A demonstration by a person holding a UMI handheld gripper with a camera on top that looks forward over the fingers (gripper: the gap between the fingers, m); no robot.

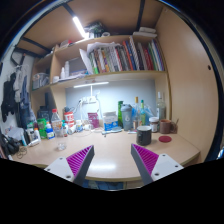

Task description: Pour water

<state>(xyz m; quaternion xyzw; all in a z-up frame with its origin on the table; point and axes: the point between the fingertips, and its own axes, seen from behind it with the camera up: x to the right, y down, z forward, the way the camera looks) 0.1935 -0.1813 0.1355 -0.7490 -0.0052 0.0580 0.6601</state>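
My gripper (112, 163) is open, its two purple-padded fingers (80, 161) spread wide with only bare tabletop between them. It hovers over the near part of a light wooden desk (110, 150). Far beyond the fingers, at the back of the desk, stand several bottles (128, 116), among them a clear plastic one and a green one (119, 112). A dark cup (144, 135) stands in front of them, to the right of the fingers' line. Nothing is held.
A wooden shelf unit with books (125, 55) rises behind the desk. More bottles and jars (48, 126) crowd the back left. A red item (165, 139) lies at the right, near a wooden side panel (185, 80).
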